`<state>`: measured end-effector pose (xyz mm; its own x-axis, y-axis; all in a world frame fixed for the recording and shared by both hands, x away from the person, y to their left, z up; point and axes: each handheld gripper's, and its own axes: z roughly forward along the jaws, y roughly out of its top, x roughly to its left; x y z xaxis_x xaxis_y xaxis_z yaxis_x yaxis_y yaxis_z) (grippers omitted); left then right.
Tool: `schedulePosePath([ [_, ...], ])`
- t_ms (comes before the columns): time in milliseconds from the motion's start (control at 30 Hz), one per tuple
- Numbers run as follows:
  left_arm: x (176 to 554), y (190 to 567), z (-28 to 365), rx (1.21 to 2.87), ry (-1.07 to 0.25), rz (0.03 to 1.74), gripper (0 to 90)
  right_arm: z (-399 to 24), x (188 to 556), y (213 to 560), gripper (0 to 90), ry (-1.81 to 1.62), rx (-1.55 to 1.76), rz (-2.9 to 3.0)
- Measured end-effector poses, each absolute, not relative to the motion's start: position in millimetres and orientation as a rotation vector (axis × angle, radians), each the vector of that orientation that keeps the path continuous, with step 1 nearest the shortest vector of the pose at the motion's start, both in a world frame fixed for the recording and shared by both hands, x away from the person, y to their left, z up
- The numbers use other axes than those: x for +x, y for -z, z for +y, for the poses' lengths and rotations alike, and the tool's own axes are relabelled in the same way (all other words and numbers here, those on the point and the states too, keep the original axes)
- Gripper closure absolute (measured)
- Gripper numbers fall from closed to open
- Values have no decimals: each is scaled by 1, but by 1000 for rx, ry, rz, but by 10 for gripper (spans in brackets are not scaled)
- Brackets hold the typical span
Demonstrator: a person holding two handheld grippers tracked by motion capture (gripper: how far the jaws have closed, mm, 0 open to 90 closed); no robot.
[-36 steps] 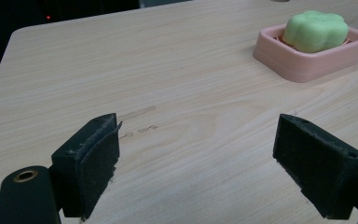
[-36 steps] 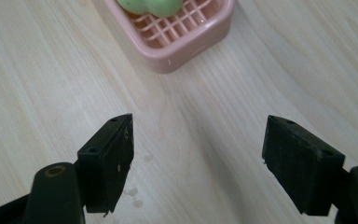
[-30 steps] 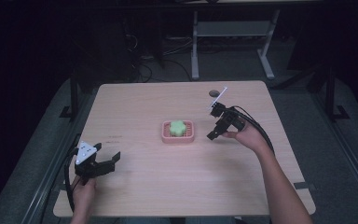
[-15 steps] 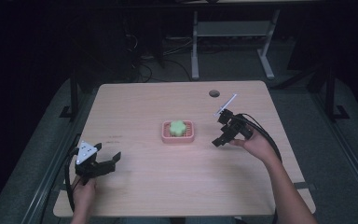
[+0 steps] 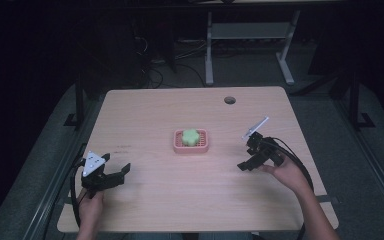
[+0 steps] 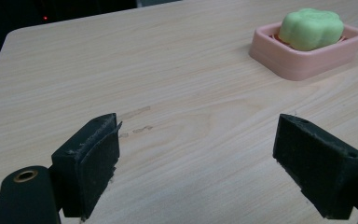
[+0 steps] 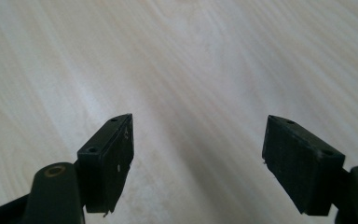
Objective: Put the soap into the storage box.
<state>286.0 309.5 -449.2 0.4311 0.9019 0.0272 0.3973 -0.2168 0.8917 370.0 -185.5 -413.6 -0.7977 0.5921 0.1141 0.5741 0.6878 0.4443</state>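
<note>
Your left gripper (image 5: 114,176) sits low over the near left part of the wooden table (image 5: 150,115), held in your left hand (image 5: 91,206). Its jaws stand wide apart with nothing between them; in the left gripper view (image 6: 196,154) bare wood grain shows in the gap. Your right gripper (image 5: 246,159) is over the right side of the table, in your right hand (image 5: 287,172), tilted down toward the tabletop. Its jaws are likewise spread and empty, with plain wood between them in the right gripper view (image 7: 198,158). The pink soap dish (image 5: 178,145) rests near the centre of the table, between the two grippers and apart from both. A green flower-shaped soap (image 5: 190,136) lies in it. In the left gripper view the dish (image 6: 303,63) and the soap (image 6: 311,28) appear ahead and to the right of the jaws.
</note>
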Motion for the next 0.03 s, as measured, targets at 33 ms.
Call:
schedulePosePath([
  [33,286,449,310,1803,-719,1112,142,-187,366,415,241,-730,986,2844],
])
